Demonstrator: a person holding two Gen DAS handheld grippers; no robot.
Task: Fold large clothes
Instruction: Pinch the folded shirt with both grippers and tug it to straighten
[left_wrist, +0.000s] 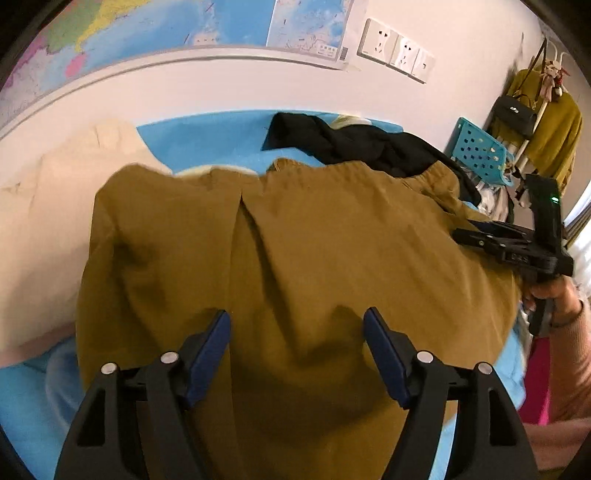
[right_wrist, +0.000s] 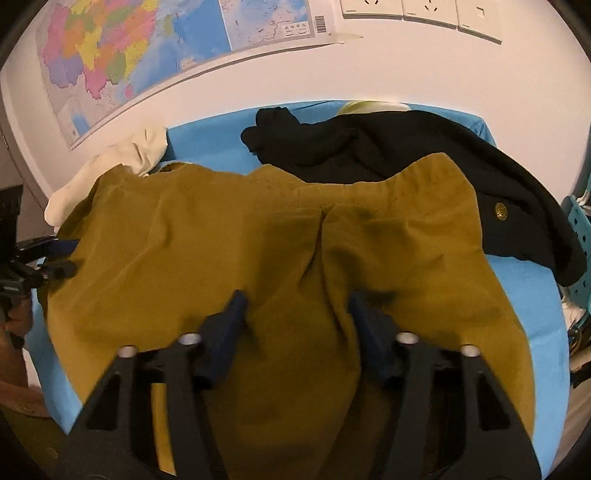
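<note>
Mustard-brown trousers (left_wrist: 314, 240) (right_wrist: 221, 240) lie spread on a blue-covered table (left_wrist: 207, 133) (right_wrist: 524, 295), with the waistband at the far side. My left gripper (left_wrist: 295, 314) hovers over the near part of the cloth, its blue pads wide apart and nothing between them. In the right wrist view it shows at the trousers' left edge (right_wrist: 55, 258). My right gripper (right_wrist: 297, 297) stands open just above the cloth near the middle seam, gripping nothing. From the left wrist view it sits at the trousers' right edge (left_wrist: 480, 236), held by a hand (left_wrist: 554, 295) in a pink sleeve.
A black garment (left_wrist: 369, 144) (right_wrist: 406, 147) lies behind the waistband, partly under it. A cream garment (left_wrist: 55, 221) (right_wrist: 122, 158) lies at the left. A teal perforated basket (left_wrist: 476, 151) and a clothes rack (left_wrist: 554, 125) stand to the right. The wall is close behind.
</note>
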